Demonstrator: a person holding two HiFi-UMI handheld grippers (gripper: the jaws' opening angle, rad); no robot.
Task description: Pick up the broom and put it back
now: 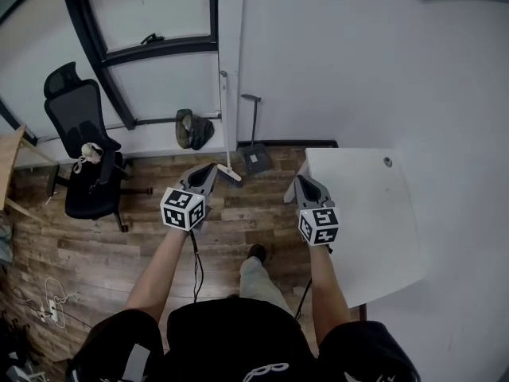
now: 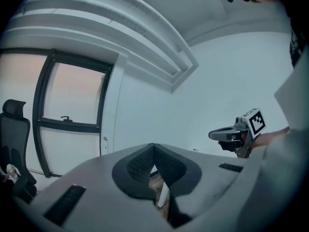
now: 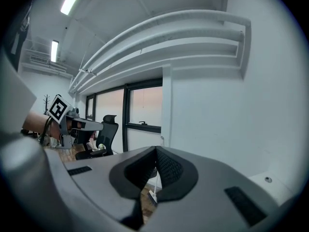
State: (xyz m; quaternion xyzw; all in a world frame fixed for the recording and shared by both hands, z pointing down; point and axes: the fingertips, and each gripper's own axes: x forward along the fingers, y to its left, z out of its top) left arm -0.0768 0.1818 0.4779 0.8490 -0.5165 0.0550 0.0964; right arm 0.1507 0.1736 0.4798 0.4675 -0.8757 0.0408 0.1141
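**Spotter:** Where was the broom?

**Me:** Straight ahead and well apart from both tools. The broom (image 1: 226, 130) leaned nearly upright against the white wall (image 1: 358, 70). Its thin pale handle ran up and down, and its flat head sat on the wood floor (image 1: 103, 245), kicked out a little to the right. A dark dustpan (image 1: 255, 157) stood just beside it on the right, with a long upright stick of its own.

**Spotter:** Which hand was nearer?

**Me:** The left tool (image 2: 153, 146), by a little, as I judged it. In the head view it pointed almost at the broom's head. The right tool (image 3: 156, 150) sat further right, by the near corner of the white counter (image 1: 374, 229).

**Spotter:** And the jaws?

**Me:** Both pairs were pressed together at the tips, with nothing between them. Through the notch under each pair I caught a pale sliver of the broom, far beyond the jaws and not in them.

**Spotter:** So how did you read the grab?

**Me:** With the handle upright, I reckoned the jaws would have to open and close across the pole from the side. The pole looked slim, smooth and hard, though I couldn't tell whether it was plastic or painted metal. I thought it might slip, or swing about its head. The dark ribbed pads ought to bite well enough.

**Spotter:** Anything in the way?

**Me:** A black mesh-backed office chair (image 1: 83, 150) stood off to the left, well apart. A dark lump (image 1: 193, 128) lay by the wall left of the broom, and I couldn't tell what it was.
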